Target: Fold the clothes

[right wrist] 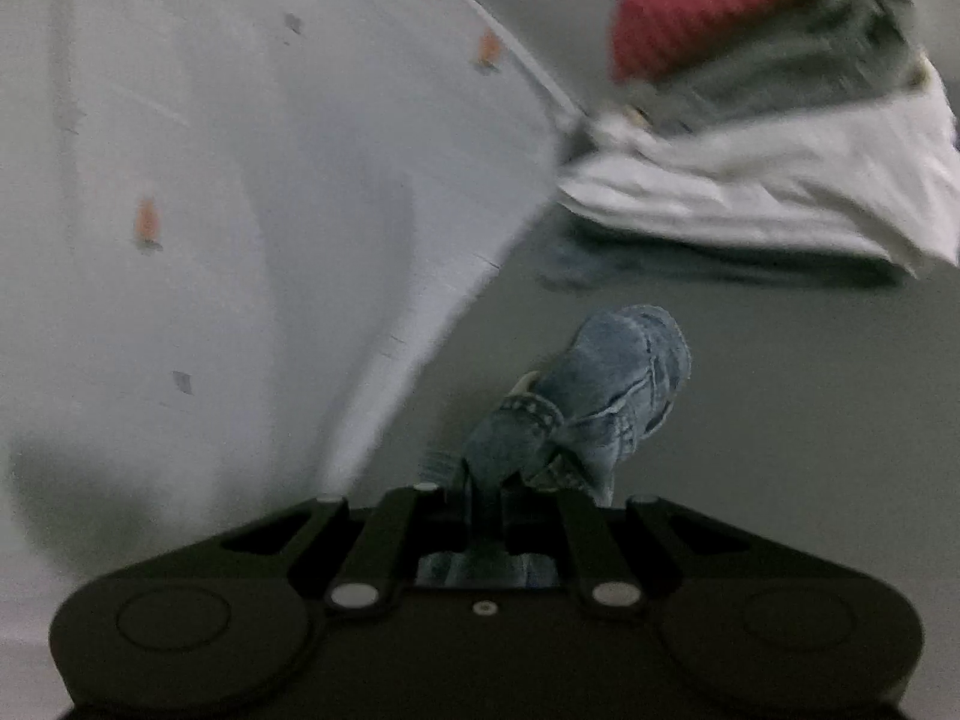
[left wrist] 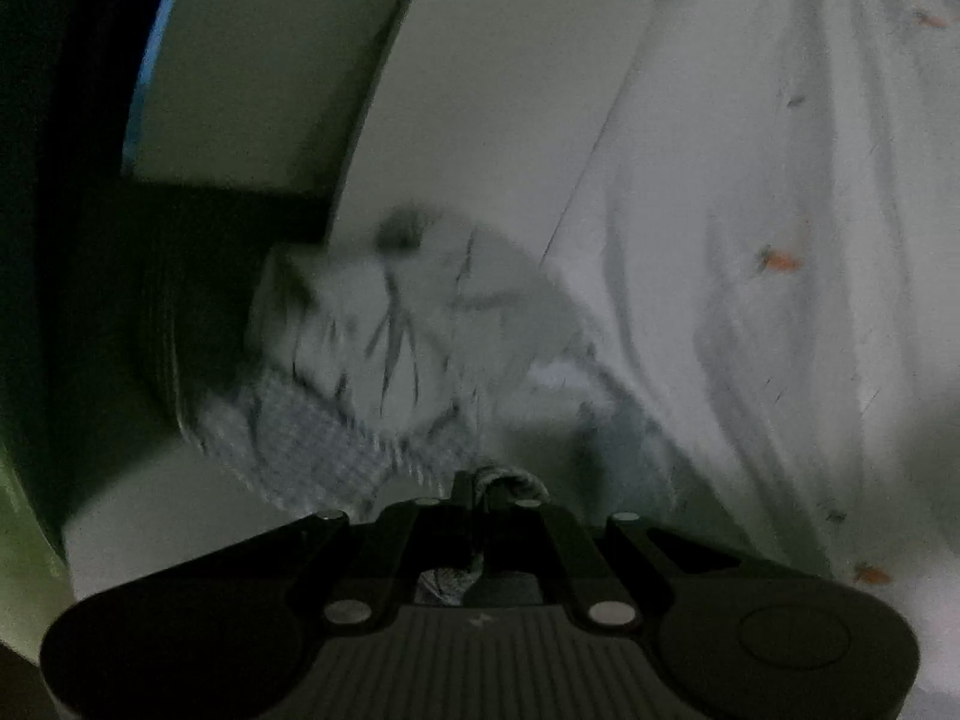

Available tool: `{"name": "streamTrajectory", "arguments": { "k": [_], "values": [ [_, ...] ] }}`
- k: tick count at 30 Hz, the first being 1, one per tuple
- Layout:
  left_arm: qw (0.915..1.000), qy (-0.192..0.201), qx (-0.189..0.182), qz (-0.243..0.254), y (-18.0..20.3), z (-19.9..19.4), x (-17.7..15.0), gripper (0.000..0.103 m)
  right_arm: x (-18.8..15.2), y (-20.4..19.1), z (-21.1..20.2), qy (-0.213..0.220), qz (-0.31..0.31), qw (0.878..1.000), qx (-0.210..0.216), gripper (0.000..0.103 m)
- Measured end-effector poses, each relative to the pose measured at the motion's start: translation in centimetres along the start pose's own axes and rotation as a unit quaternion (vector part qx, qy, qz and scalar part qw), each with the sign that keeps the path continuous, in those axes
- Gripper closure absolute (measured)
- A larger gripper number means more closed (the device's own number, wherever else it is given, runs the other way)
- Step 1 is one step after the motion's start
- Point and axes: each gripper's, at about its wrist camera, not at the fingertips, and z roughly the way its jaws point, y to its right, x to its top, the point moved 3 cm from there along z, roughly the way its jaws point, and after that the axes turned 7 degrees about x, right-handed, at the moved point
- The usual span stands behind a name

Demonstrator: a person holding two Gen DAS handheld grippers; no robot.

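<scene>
My left gripper [left wrist: 480, 483] is shut on a pale blue denim garment [left wrist: 384, 348] with frayed rips, which hangs bunched and blurred in front of it. My right gripper [right wrist: 483, 495] is shut on another part of the denim garment [right wrist: 606, 396], a bunched waistband or seam end that sticks out past the fingers. A white cloth with small orange and grey prints [right wrist: 240, 180] hangs or lies to the left in the right wrist view and to the right in the left wrist view [left wrist: 780, 240].
A stack of folded clothes [right wrist: 750, 120], red on top, grey below, white at the bottom, lies on the grey surface [right wrist: 780, 390] at the upper right. A pale table edge [left wrist: 480, 90] and dark space to its left show in the left wrist view.
</scene>
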Motion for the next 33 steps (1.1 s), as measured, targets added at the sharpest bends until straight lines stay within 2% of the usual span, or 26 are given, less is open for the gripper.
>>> {"name": "streamTrajectory", "arguments": {
  "k": [2, 4, 5, 8, 9, 10, 11, 12, 13, 14, 16, 18, 20, 22, 24, 27, 30, 33],
  "values": [
    [0.9998, 0.009, 0.018, 0.006, -1.1, -1.1, 0.2, 0.101, 0.2, 0.0, -1.1, 0.0, 0.002, 1.0, 0.004, 0.094],
    [0.9976, -0.005, 0.064, 0.026, -2.6, -0.6, -0.9, 0.101, -0.1, 1.3, -1.4, -0.012, 0.008, 1.0, -0.012, 0.094],
    [0.9946, -0.022, 0.092, 0.043, -3.4, 0.1, -1.9, 0.1, -0.6, 2.6, -1.3, -0.025, 0.017, 0.999, -0.034, 0.094],
    [0.9754, -0.093, 0.186, 0.073, -6.0, 3.3, -5.8, 0.095, -2.8, 7.1, -0.2, -0.08, 0.047, 0.988, -0.123, 0.087],
    [0.9702, -0.117, 0.2, 0.07, -6.7, 3.9, -7.0, 0.094, -3.5, 8.4, 0.0, -0.092, 0.048, 0.983, -0.149, 0.083],
    [0.9684, -0.128, 0.205, 0.063, -7.0, 4.0, -7.8, 0.089, -4.2, 9.3, 0.1, -0.103, 0.039, 0.979, -0.173, 0.082],
    [0.9692, -0.128, 0.203, 0.055, -7.0, 3.8, -8.4, 0.085, -4.6, 9.9, 0.0, -0.108, 0.029, 0.976, -0.19, 0.077],
    [0.9716, -0.12, 0.197, 0.051, -6.6, 3.4, -8.7, 0.074, -4.8, 10.2, -0.3, -0.103, 0.017, 0.974, -0.199, 0.062],
    [0.9738, -0.113, 0.191, 0.051, -6.1, 3.1, -9.0, 0.06, -5.0, 10.4, -0.7, -0.097, 0.006, 0.974, -0.206, 0.053],
    [0.9753, -0.107, 0.182, 0.063, -5.3, 3.0, -9.3, 0.054, -5.0, 10.5, -0.9, -0.092, -0.003, 0.974, -0.208, 0.047],
    [0.9772, -0.105, 0.155, 0.1, -3.0, 3.4, -10.1, 0.044, -4.7, 11.0, -0.8, -0.09, -0.013, 0.976, -0.199, 0.048],
    [0.9777, -0.119, 0.112, 0.132, -0.7, 4.0, -11.4, 0.044, -4.0, 11.9, -0.4, -0.087, -0.011, 0.979, -0.185, 0.042],
    [0.9779, -0.144, 0.069, 0.135, 0.8, 4.6, -12.8, 0.043, -3.8, 12.6, -0.6, -0.079, -0.002, 0.982, -0.174, 0.039],
    [0.9753, -0.176, 0.049, 0.124, 1.8, 5.6, -14.3, 0.041, -4.0, 13.2, -0.7, -0.073, 0.003, 0.985, -0.158, 0.036],
    [0.9701, -0.204, 0.047, 0.123, 2.6, 6.3, -15.9, 0.041, -4.2, 13.9, -0.2, -0.073, 0.015, 0.988, -0.139, 0.036],
    [0.9613, -0.224, 0.05, 0.152, 3.5, 6.6, -18.2, 0.04, -4.0, 14.7, 0.5, -0.062, 0.039, 0.991, -0.109, 0.035],
    [0.953, -0.209, 0.054, 0.213, 4.5, 6.2, -19.7, 0.031, -3.2, 15.4, 1.3, -0.042, 0.066, 0.994, -0.08, 0.031],
    [0.9435, -0.203, 0.051, 0.257, 5.0, 6.3, -20.8, 0.018, -2.5, 16.1, 3.0, -0.044, 0.077, 0.993, -0.083, 0.03]
  ]
}}
